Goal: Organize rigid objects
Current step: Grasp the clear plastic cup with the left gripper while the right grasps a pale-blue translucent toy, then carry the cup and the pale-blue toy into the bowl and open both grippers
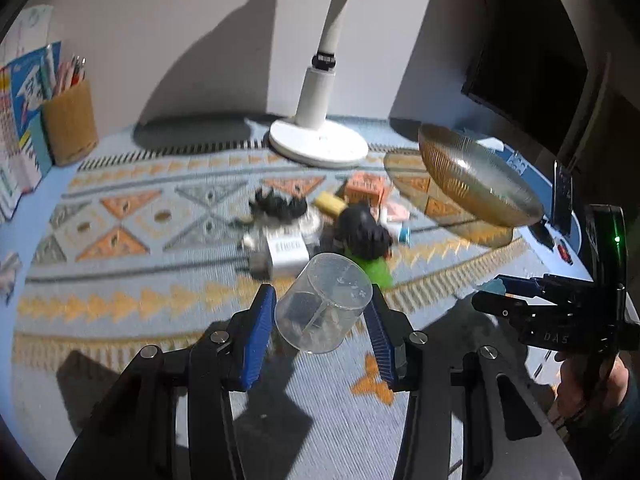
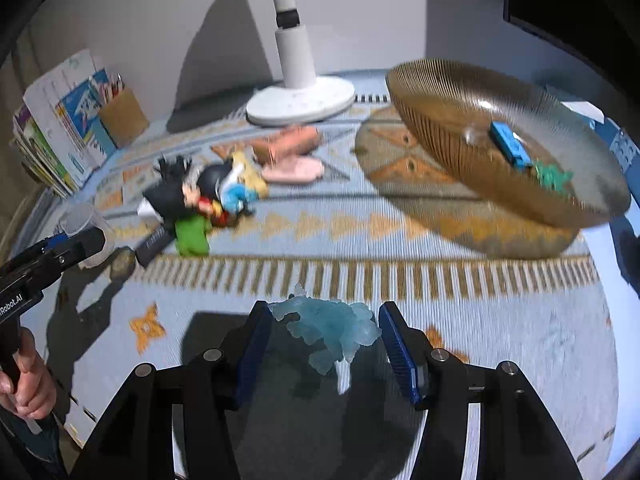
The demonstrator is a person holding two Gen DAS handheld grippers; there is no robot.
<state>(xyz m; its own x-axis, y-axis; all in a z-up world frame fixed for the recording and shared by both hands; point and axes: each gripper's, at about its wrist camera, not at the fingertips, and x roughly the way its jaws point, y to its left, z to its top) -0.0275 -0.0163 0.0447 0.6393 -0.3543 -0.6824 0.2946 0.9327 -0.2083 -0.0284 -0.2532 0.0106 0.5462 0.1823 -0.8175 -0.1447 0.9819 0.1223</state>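
Note:
In the left wrist view my left gripper is shut on a clear plastic cup, tilted, with a blue pad on each side. My right gripper is shut on a translucent pale blue figurine above the patterned cloth. An amber ribbed glass bowl stands at the right and holds a blue block and a green toy. A pile lies mid-table: a black-haired doll on a green base, a white charger, an orange box and pink pieces.
A white lamp base stands at the back centre. A wooden pen holder and books line the back left. A dark screen is at the far right. A hand holds the left gripper's handle.

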